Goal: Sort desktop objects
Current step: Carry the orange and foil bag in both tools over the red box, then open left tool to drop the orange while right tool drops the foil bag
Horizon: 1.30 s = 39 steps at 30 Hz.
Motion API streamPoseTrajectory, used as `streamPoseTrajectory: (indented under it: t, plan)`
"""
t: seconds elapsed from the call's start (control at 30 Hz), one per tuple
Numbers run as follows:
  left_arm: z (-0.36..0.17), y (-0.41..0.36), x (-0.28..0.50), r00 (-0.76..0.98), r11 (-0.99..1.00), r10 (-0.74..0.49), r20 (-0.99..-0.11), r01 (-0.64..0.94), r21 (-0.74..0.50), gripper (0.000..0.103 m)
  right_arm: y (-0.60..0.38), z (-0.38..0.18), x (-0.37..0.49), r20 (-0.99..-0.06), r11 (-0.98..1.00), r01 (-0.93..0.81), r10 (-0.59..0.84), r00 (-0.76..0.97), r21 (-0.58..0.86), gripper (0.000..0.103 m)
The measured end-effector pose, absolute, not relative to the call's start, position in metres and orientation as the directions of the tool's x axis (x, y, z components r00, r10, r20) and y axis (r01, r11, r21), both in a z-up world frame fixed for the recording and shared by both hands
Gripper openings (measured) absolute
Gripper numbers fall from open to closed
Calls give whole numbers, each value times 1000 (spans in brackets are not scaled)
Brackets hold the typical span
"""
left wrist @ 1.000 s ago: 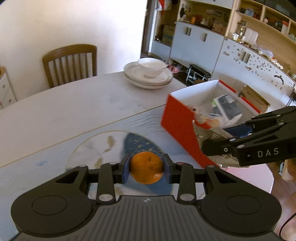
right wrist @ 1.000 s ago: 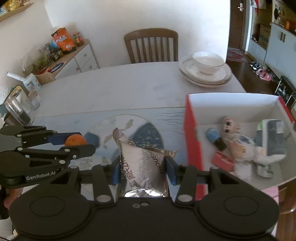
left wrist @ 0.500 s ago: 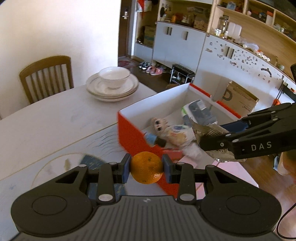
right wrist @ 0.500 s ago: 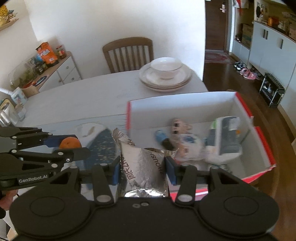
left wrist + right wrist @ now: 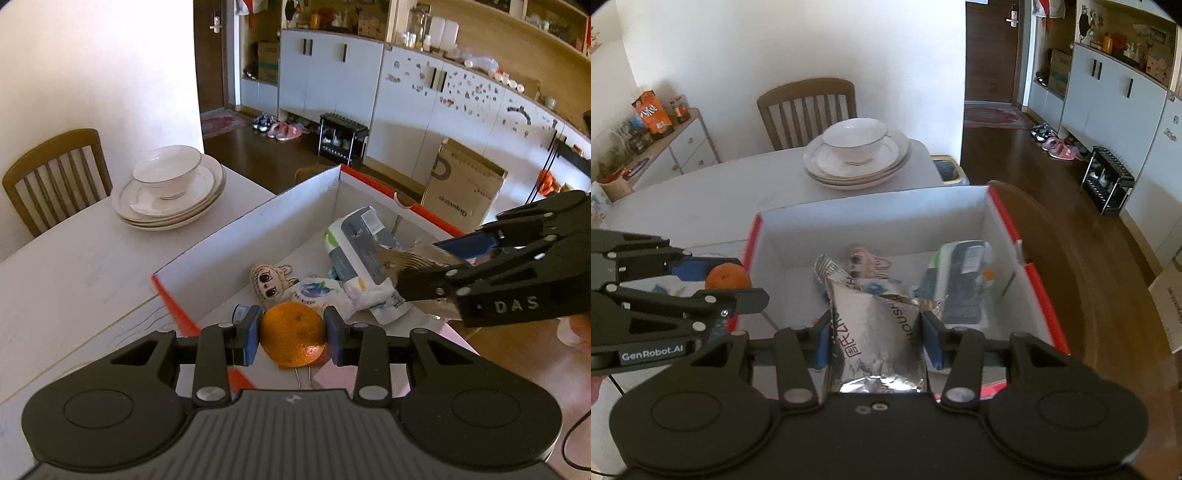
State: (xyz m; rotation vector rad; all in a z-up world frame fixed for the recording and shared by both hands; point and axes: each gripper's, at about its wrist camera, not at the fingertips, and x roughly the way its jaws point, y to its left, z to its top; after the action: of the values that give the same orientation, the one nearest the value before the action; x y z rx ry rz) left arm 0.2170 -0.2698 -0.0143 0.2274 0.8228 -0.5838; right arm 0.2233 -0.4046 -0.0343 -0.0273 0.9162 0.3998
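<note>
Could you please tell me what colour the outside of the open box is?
Red outside, white inside: the box shows it best in the right wrist view.

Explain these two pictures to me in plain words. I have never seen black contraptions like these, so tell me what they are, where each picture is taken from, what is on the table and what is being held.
These are two hand-held claws, one in each of a person's hands, not a robot. Each claw carries a wide-angle camera that looks forward along its two fingers, so each picture shows its own claw at the bottom.

The left camera's picture shows the left claw shut on an orange. The right claw reaches in from the side there.

The right camera's picture shows the right claw shut on a silver foil packet.

On the table stand a stack of plates with a bowl on top, and a red box with white insides. In the box lie a small doll, a pack of wipes and a few other small things. Both claws hang at the box.
</note>
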Motion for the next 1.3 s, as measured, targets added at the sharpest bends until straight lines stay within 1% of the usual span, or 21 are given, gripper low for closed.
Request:
streamPoseTrajectory:
  t: [0.27, 0.5, 0.77, 0.87, 1.07, 1.3]
  plan:
    - [-37, -295, 261, 513, 841, -337, -790, 542, -7, 35, -415, -50, 238, -792, 923, -371, 304, 530, 107, 47]
    - [-58, -313, 288, 476, 839, -291, -830, 545, 18, 35, -405, -56, 242, -788, 901, -428, 310, 532, 65, 47]
    - [-71, -319, 316, 441, 845, -258, -859, 534, 20, 35, -385, -67, 247, -784, 857, -516, 315, 535, -8, 46]
    - [-77, -320, 321, 424, 847, -251, -870, 532, 15, 35, -383, -77, 255, -804, 848, -531, 320, 501, 6, 45]
    - [-87, -322, 324, 389, 844, -250, -887, 536, -3, 35, -378, -92, 251, -828, 818, -575, 314, 465, -12, 45]
    - [-100, -320, 326, 344, 847, -231, -910, 532, -14, 35, -379, -101, 251, -843, 815, -579, 324, 430, 18, 46]
